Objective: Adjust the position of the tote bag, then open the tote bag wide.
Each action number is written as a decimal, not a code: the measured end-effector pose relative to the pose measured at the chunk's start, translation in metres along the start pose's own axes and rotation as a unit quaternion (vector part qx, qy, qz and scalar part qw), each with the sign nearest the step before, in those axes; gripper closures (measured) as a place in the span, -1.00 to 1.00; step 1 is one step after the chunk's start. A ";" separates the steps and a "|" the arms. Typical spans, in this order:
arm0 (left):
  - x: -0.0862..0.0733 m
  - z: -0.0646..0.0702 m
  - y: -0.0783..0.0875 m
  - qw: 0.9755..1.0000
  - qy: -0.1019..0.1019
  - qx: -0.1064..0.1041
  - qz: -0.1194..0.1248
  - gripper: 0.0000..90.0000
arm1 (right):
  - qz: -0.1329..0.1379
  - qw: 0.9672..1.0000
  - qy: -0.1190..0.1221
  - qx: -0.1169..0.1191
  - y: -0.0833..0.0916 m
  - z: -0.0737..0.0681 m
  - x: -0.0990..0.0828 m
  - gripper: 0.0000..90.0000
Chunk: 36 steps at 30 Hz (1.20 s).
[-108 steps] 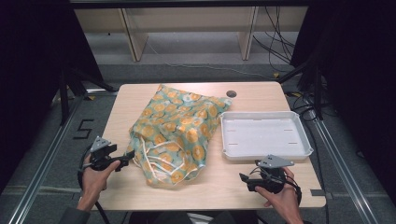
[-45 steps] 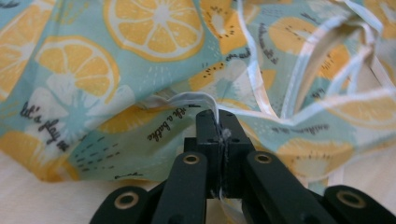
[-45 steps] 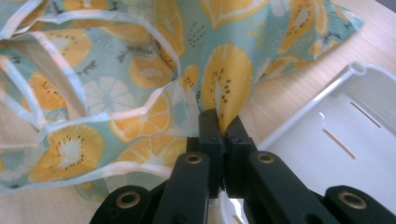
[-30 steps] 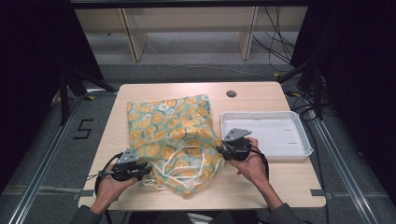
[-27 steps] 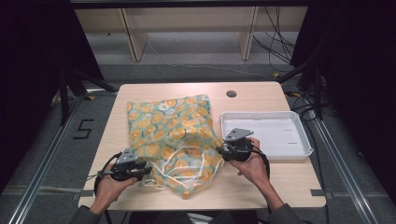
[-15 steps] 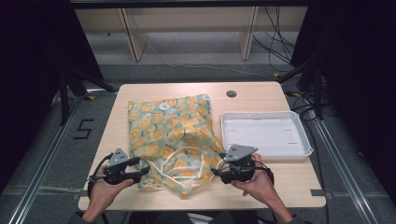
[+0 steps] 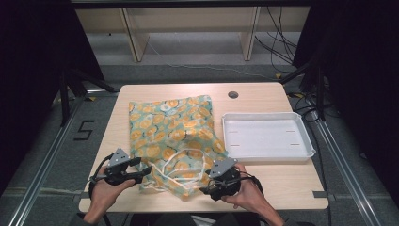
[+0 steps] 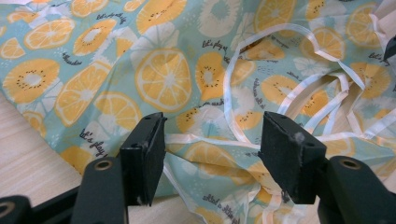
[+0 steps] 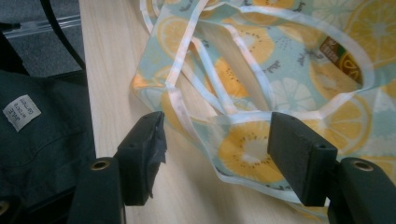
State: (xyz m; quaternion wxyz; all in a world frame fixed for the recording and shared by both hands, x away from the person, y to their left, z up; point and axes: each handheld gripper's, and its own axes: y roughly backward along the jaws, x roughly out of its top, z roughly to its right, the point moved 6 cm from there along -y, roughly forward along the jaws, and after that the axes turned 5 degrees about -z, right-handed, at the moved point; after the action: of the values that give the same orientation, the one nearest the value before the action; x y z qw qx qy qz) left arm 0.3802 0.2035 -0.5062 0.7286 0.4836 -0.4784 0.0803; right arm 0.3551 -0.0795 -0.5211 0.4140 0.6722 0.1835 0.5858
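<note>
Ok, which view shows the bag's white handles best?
The left gripper view: the handles loop clearly across the bag, just beyond the open jaws. The right gripper view shows the handles close too, but partly cropped. The high view shows them small, as thin loops.

teal orange-slice-print bag (image 7: 174, 136), white tray (image 7: 266, 139), black fingers (image 8: 144, 156).
</note>
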 end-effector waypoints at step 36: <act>0.029 0.039 -0.027 0.988 -0.150 0.025 0.015 -0.38 | 0.175 0.983 -0.005 -0.054 0.067 0.073 0.085 1.00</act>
State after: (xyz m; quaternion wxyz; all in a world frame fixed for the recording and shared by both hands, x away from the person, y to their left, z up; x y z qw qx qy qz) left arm 0.3874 0.1488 -0.4975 0.6350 0.5009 -0.5873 0.0302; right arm 0.4283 -0.0813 -0.4133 0.3415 0.6732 0.0290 0.6552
